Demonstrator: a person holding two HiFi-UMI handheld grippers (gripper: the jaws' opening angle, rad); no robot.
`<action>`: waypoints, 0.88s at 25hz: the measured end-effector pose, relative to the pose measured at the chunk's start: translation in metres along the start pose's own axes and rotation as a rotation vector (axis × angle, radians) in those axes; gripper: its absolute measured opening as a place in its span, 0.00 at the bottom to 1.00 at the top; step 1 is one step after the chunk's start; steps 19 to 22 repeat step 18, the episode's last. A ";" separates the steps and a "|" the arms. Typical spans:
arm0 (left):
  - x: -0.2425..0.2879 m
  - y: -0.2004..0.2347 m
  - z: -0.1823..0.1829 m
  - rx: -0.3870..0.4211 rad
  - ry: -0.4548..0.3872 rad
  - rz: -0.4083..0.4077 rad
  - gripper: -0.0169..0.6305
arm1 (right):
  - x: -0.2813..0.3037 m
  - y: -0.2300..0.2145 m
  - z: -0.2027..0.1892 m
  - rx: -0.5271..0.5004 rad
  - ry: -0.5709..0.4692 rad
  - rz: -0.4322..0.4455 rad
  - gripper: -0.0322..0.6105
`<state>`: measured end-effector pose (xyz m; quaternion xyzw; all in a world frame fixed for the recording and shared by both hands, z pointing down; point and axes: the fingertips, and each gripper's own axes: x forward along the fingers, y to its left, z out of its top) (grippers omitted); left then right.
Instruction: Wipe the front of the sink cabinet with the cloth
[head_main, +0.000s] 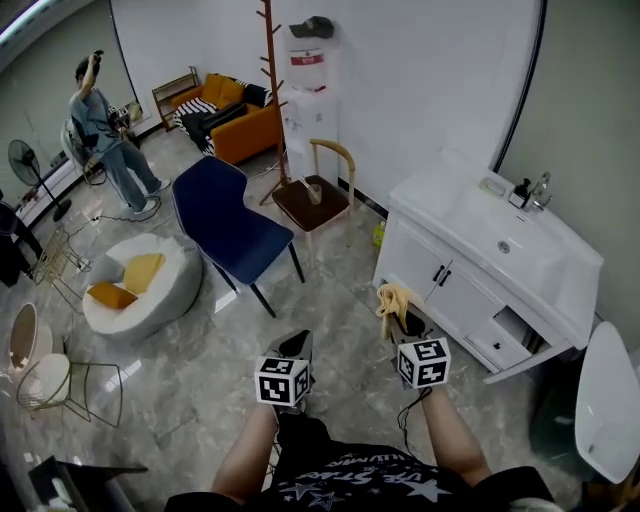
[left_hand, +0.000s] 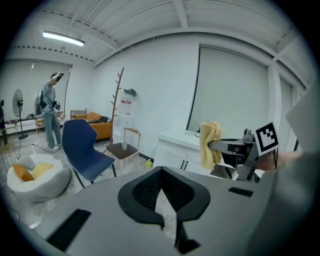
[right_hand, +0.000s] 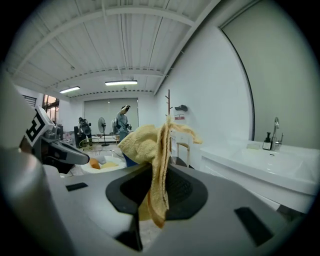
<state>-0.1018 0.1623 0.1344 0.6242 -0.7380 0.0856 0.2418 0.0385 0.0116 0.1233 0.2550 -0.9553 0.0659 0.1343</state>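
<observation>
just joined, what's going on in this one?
A person stands facing the white sink cabinet with a gripper in each hand. The right gripper is shut on a yellow cloth, held up close to the cabinet doors. I can't tell whether the cloth touches the front. The left gripper is alongside, shut, with nothing between its jaws. One lower drawer of the cabinet is ajar.

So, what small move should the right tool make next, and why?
Probably carry the right tool forward until the yellow cloth meets the white cabinet doors. The tool is shut on the cloth, which seems to hang short of the doors.
</observation>
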 end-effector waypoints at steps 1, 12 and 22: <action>-0.006 -0.009 -0.007 -0.005 0.003 0.006 0.05 | -0.011 0.000 -0.004 -0.002 0.001 0.008 0.18; -0.064 -0.096 -0.062 -0.027 0.029 0.039 0.05 | -0.115 -0.031 -0.051 0.059 0.030 0.016 0.18; -0.077 -0.093 -0.071 -0.052 0.020 0.094 0.05 | -0.124 -0.036 -0.066 0.069 0.054 0.021 0.18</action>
